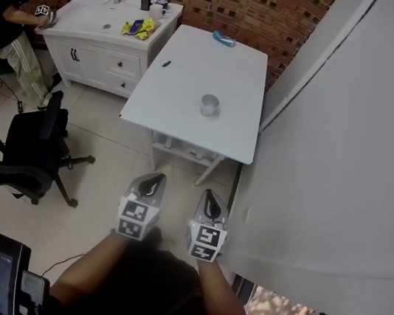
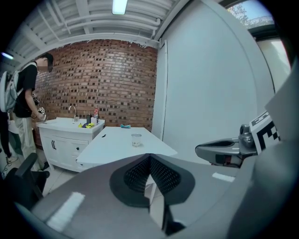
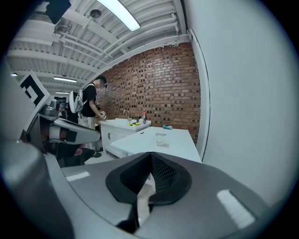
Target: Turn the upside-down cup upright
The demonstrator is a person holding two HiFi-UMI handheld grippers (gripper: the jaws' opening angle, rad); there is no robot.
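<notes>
While the cup [image 1: 209, 105] is sitting alone on the table [image 1: 198, 63], toward the table's near right part and short of its near edge, I am not making out from any view whether its mouth is facing up or down. It is looking like clear glass, and both readings are fitting.

That doubt is the chief risk, I am judging: a flip made on a wrong reading would be leaving the cup the wrong way up. Smooth glass may also be slipping between the pads mid-turn, and a nudge toward the table's near edge may be sending it to the floor.

Both grippers are hovering off the table, well short of its near edge, close to the person's body. The left gripper [image 1: 150, 182] is showing its jaws pressed together on nothing, and the right gripper [image 1: 210, 196] is showing the same. Jaws meeting the cup closed like this would be pushing it rather than taking it.

Counting: one cup, one table, two grippers. One teal thing [image 1: 223, 38] is lying at the table's far end, and one small dark thing [image 1: 166, 63] near its left edge. One sink cabinet [image 1: 107, 22] is standing left of the table, with one person [image 1: 4, 16] beyond it, and one chair [image 1: 34, 144] off the table's near left corner.
</notes>
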